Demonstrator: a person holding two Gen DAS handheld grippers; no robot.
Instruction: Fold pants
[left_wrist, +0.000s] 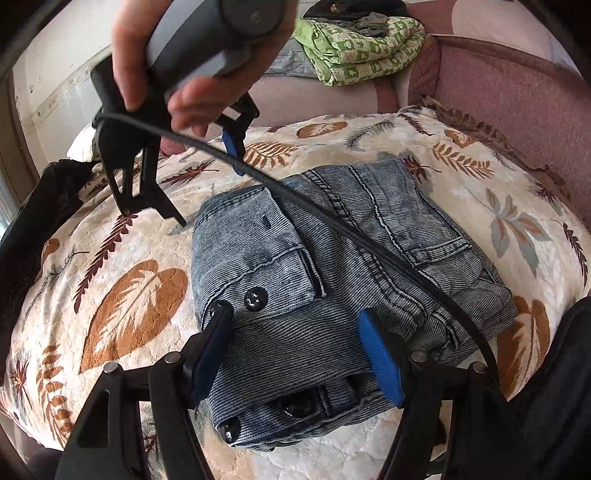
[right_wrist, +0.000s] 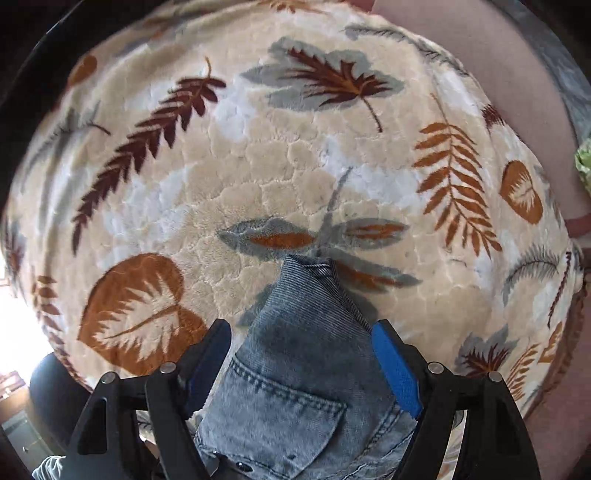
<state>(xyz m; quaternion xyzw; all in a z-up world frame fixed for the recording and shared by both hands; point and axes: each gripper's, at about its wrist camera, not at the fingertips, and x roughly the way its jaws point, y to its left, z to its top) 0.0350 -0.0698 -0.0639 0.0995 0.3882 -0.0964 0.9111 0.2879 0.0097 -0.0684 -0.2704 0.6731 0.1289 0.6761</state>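
Two grippers with black arms and blue-padded fingers work over a folded pair of faded, acid-washed blue denim pants (left_wrist: 317, 266) lying on a cream plush blanket printed with brown, rust and grey leaves (left_wrist: 122, 295). In the left wrist view, the left gripper (left_wrist: 299, 343) stands with its fingers well apart, one on either side of the near end of the folded bundle; the dark pad sits at the denim's left edge beside a black snap button (left_wrist: 255, 300), and the blue pad lies over the cloth on the other side. Whether either pad presses the fabric cannot be told, and the jaws do not pinch it between them. Beyond those fingers and to their left, a person's hand (left_wrist: 155, 62) holds the grey-handled right gripper (left_wrist: 207, 184) above the blanket, just off the far left corner of the pants, its fingers spread and nothing between them. A black braided cable (left_wrist: 332, 229) runs from it diagonally across the denim.

In the right wrist view, the right gripper (right_wrist: 301, 365) points steeply down, fingers apart, with a corner of the pants (right_wrist: 295, 354) and a stitched back pocket lying between and below them, not clamped. Past the fingertips the denim corner ends on a grey-and-rust leaf of the blanket (right_wrist: 258, 155). Far behind the left gripper's fingers, a green patterned cloth (left_wrist: 358, 48) is heaped on a pink upholstered sofa (left_wrist: 498, 85).
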